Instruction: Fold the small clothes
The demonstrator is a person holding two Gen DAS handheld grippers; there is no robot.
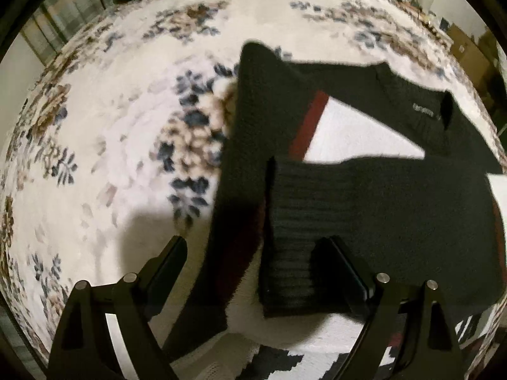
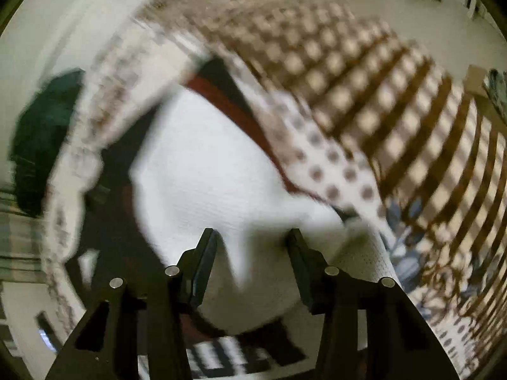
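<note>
A black, white and red knit sweater (image 1: 317,145) lies on a floral bedspread (image 1: 111,133), its black sleeves folded across the white body. The left gripper (image 1: 256,247) hangs over a ribbed cuff (image 1: 294,253), jaws wide apart, gripping nothing. In the blurred right view, the right gripper (image 2: 252,237) seems partly open around a fold of white fabric (image 2: 206,174); whether it pinches it I cannot tell.
</note>
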